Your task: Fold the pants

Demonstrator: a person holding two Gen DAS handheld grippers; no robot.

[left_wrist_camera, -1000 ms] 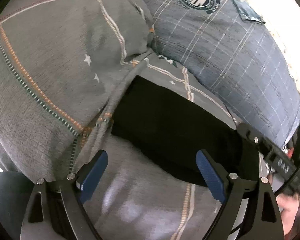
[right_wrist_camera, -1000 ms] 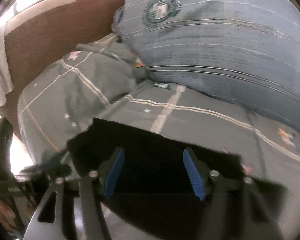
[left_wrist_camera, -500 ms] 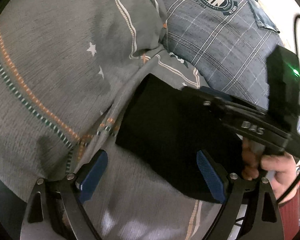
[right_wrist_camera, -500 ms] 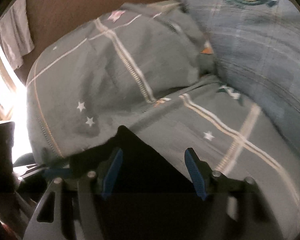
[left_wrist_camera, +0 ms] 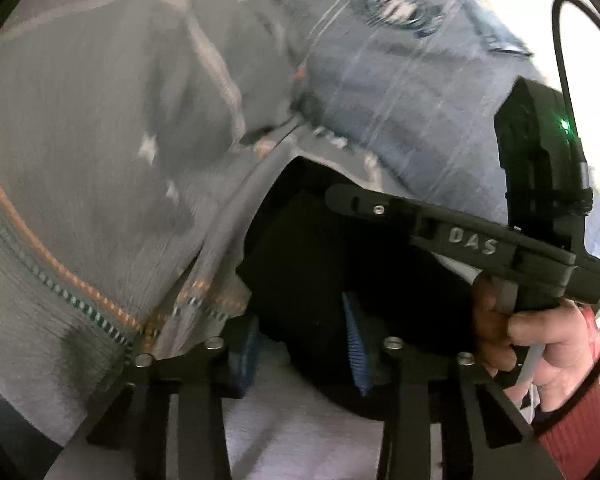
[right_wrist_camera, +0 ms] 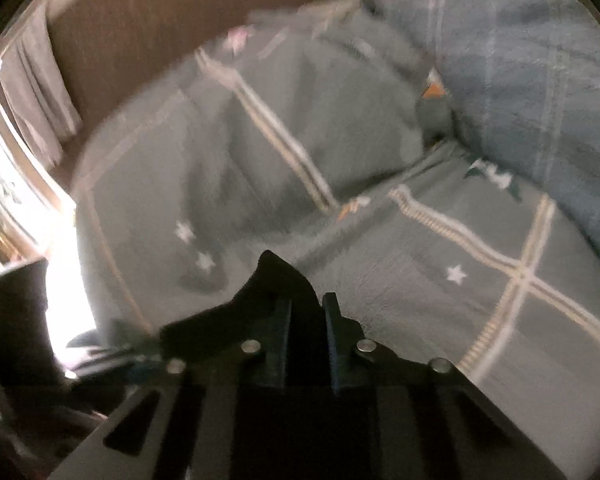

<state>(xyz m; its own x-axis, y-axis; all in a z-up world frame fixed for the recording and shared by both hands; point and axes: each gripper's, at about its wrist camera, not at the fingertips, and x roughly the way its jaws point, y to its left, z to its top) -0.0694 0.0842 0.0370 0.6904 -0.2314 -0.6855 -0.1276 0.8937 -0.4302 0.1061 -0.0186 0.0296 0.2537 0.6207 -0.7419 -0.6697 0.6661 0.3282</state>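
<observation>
The black pants [left_wrist_camera: 320,248] lie folded on a grey bedspread [left_wrist_camera: 100,160]. My left gripper [left_wrist_camera: 300,320] is at their near left edge. Its jaws are closing, and black cloth is bunched between the blue pads [left_wrist_camera: 354,344]. In the right wrist view my right gripper [right_wrist_camera: 306,312] is closing on a far corner of the pants [right_wrist_camera: 276,276], which stands up in a peak above the pinching pads. The right gripper's body [left_wrist_camera: 468,240], held by a hand [left_wrist_camera: 540,344], reaches over the pants from the right.
A blue plaid pillow [left_wrist_camera: 400,100] with a round badge lies behind the pants. A grey star-print pillow [right_wrist_camera: 260,140] sits to its left. Behind them is a brown headboard [right_wrist_camera: 180,20], with grey cloth [right_wrist_camera: 36,92] hanging by a bright window.
Both grippers went from wide open to closed on the black cloth. The right gripper swung in over the pants toward their far left corner, and that corner now stands up.
</observation>
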